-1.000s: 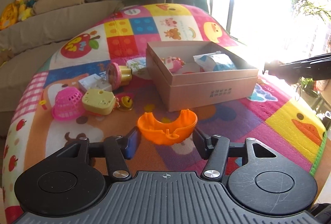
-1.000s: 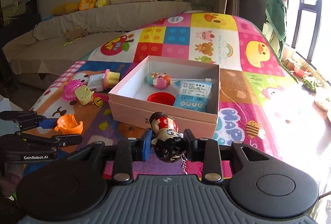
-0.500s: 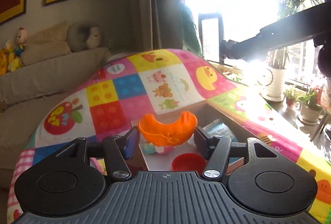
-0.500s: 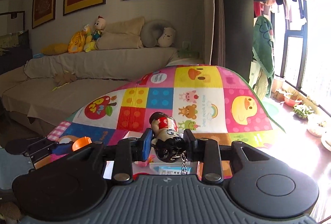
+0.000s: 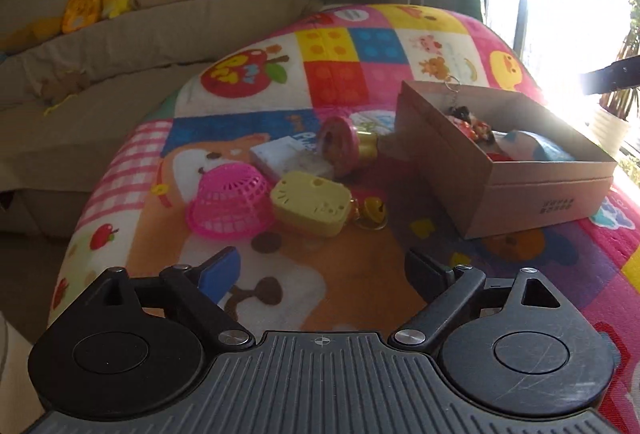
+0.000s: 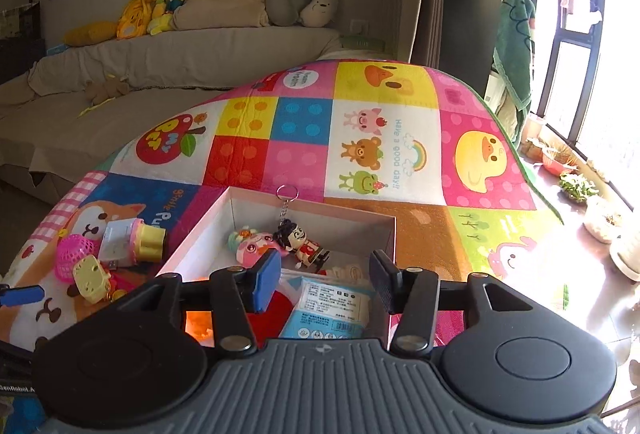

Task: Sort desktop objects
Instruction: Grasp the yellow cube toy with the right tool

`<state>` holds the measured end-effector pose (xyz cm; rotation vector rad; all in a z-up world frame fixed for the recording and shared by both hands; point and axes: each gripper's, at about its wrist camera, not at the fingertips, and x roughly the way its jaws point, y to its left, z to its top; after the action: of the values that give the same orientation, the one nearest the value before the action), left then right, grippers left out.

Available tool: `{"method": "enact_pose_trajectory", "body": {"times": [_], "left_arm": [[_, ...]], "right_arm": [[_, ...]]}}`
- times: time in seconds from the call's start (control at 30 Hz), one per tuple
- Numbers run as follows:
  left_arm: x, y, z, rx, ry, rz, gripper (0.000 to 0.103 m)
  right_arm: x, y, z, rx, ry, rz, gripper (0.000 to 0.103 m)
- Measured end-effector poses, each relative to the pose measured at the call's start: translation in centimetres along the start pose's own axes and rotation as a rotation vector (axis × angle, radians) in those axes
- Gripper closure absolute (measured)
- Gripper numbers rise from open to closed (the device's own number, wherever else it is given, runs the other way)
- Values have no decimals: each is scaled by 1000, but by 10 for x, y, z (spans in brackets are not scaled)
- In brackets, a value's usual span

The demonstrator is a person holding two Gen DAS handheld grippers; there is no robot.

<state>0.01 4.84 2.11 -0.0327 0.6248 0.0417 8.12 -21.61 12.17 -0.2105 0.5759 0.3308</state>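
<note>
A cardboard box (image 5: 536, 189) (image 6: 384, 230) sits on the colourful play mat. It holds a doll keychain (image 6: 300, 240), a pink round toy (image 6: 250, 248), a blue packet (image 6: 332, 314), a red piece (image 6: 276, 310) and an orange piece (image 6: 198, 326). My right gripper (image 6: 324, 282) is open and empty above the box. My left gripper (image 5: 326, 274) is open and empty over the mat, in front of a pink basket (image 5: 230, 203), a yellow case (image 5: 310, 207), a gold bell (image 5: 374, 211), a white card (image 5: 290, 161) and a pink and yellow stamp toy (image 5: 346, 145).
A sofa (image 6: 160, 61) with plush toys (image 6: 160, 5) stands behind the mat. A bright window (image 6: 600, 73) and potted plants (image 6: 580, 189) are at the right. The left gripper's blue fingertip (image 6: 20, 294) shows at the right wrist view's left edge.
Both grippers have opened. The orange piece and the doll keychain have left the jaws and now lie in the box. The left gripper has swung back to the loose toys.
</note>
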Motion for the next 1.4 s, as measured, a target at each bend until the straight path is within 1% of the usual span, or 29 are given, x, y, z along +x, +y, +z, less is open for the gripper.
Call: {"method": "enact_pose_trajectory", "body": {"times": [0.1, 0.13, 0.17, 0.23, 0.3, 0.4, 0.47, 0.5, 0.57, 0.63, 0.7, 0.73, 0.77, 0.83, 0.9, 0.93, 0.97, 1.0, 1.03, 1.07, 1.1, 1.17, 1.27, 1.33, 1.4], "left_arm": [[1, 19, -5, -63, 11, 61, 8], [2, 23, -7, -81, 16, 74, 8], [4, 26, -8, -102, 27, 78, 7], [3, 31, -10, -135, 31, 69, 7], [2, 31, -10, -140, 17, 69, 4], [2, 28, -10, -135, 7, 76, 3], [1, 29, -11, -157, -4, 104, 3], [0, 31, -11, -180, -12, 124, 3], [-2, 36, -12, -218, -19, 134, 3], [-1, 35, -12, -202, 1, 116, 3], [0, 25, -14, -121, 39, 46, 3], [-1, 19, -15, -86, 43, 21, 3], [-3, 12, -17, -48, 36, 0, 3], [-5, 5, -18, -10, 22, -19, 3], [-4, 7, -19, -22, 24, -23, 3], [-3, 9, -19, -35, 29, -29, 3], [-3, 11, -19, -51, 34, -36, 3], [-1, 13, -19, -58, 38, -39, 3], [-1, 14, -19, -59, 38, -40, 3], [-1, 13, -19, -54, 36, -38, 2], [-1, 12, -19, -48, 35, -37, 2], [-1, 11, -19, -46, 36, -37, 2], [1, 13, -18, -54, 43, -39, 2], [3, 13, -17, -52, 45, -39, 2], [3, 12, -17, -50, 50, -38, 1]], "right_arm": [[-2, 23, -6, -68, -3, 39, 48], [-2, 31, -7, -90, -9, 55, 45], [-2, 36, -7, -104, -13, 65, 41], [-3, 48, -6, -114, -15, 88, 39], [-1, 58, -4, -105, 0, 142, 39], [1, 80, -8, -133, 3, 193, 39], [2, 99, -14, -185, -9, 219, 40], [3, 115, -18, -231, -20, 231, 41], [6, 139, -22, -295, -30, 253, 52], [17, 160, -17, -295, -8, 315, 53], [34, 171, -4, -240, 38, 379, 53], [48, 176, 3, -209, 79, 413, 51], [58, 179, 7, -193, 108, 430, 50], [86, 191, 12, -168, 168, 427, 48], [104, 201, 9, -184, 189, 386, 48], [110, 204, 6, -191, 195, 380, 44], [114, 206, 4, -192, 206, 382, 41], [115, 207, 2, -199, 224, 380, 45], [113, 207, 1, -207, 232, 386, 55], [107, 204, 1, -203, 221, 404, 62], [100, 200, 1, -197, 216, 416, 65], [80, 188, 3, -174, 183, 427, 65], [37, 159, 1, -143, 120, 446, 65], [6, 131, -6, -103, 102, 462, 65], [-14, 107, -18, -75, 103, 456, 65]]}}
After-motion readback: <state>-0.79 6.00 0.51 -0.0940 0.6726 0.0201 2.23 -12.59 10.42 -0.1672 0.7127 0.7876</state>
